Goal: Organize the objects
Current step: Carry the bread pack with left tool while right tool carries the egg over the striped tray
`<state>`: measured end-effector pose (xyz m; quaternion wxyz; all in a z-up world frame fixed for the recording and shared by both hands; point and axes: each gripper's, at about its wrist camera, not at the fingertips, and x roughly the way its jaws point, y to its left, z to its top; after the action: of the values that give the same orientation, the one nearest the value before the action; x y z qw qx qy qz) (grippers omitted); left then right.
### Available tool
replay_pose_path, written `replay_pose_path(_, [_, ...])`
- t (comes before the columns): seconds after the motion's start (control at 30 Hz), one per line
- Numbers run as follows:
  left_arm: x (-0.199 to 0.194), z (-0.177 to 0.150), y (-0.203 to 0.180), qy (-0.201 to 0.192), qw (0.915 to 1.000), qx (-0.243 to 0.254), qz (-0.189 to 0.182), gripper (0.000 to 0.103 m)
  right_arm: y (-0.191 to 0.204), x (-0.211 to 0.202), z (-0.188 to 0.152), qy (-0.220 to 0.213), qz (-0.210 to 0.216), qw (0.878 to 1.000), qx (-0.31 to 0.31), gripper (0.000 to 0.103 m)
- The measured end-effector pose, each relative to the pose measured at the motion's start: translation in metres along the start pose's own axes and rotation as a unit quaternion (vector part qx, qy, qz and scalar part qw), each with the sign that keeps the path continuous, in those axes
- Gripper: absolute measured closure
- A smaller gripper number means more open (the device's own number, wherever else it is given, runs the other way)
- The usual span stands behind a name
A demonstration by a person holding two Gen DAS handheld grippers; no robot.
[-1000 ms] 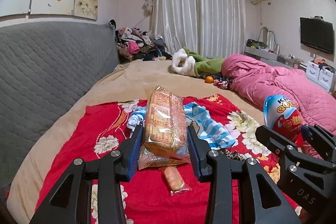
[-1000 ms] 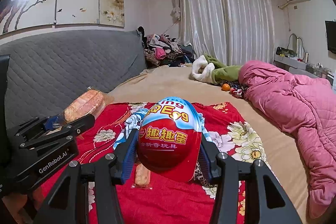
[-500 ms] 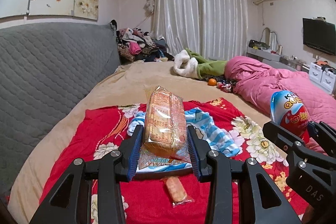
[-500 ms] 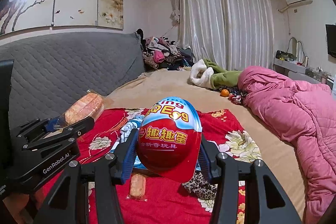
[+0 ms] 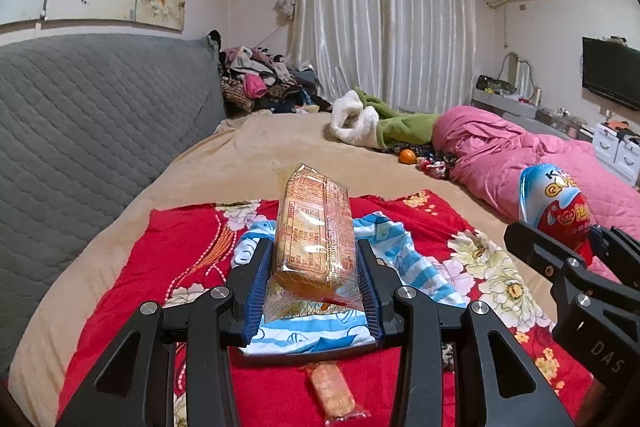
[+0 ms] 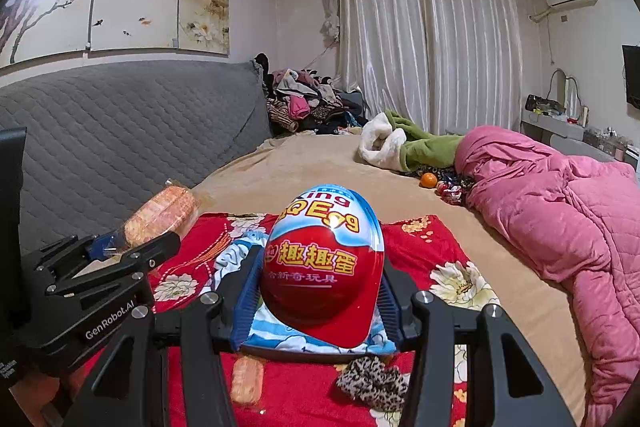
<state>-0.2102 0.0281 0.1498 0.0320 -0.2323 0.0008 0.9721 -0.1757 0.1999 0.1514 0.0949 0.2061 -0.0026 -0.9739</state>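
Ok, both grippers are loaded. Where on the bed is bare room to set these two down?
Free: the tan bedsheet between the grey headboard and the pink quilt, beyond the red floral cloth. Also that cloth's left part. Crowded: its middle, with the striped garment, small snack packet and leopard scrunchie.

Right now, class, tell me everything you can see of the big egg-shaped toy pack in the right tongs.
The egg-shaped pack looks like glossy moulded plastic: a red lower body with yellow Chinese lettering and a white-and-blue top printed with Latin letters. A flat rim runs around its edge. It is held pointed end away from the camera, clamped at its wide base between the blue-padded fingers of the right tongs, above the red floral cloth. Nothing else touches it.
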Motion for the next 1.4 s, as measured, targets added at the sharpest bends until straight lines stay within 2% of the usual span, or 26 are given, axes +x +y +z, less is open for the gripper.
replay_pose_path(0.93, [0.121,-0.023,0.01,0.042,0.9988,-0.026,0.006,0.061,-0.002,0.099,-0.017,0.02,0.008,1.0,-0.004,0.051])
replay_pose_path(1.4, [0.174,-0.052,0.009,0.069,0.9971,-0.032,0.001,0.061,-0.019,0.15,-0.047,0.054,-0.005,0.998,0.01,0.051])
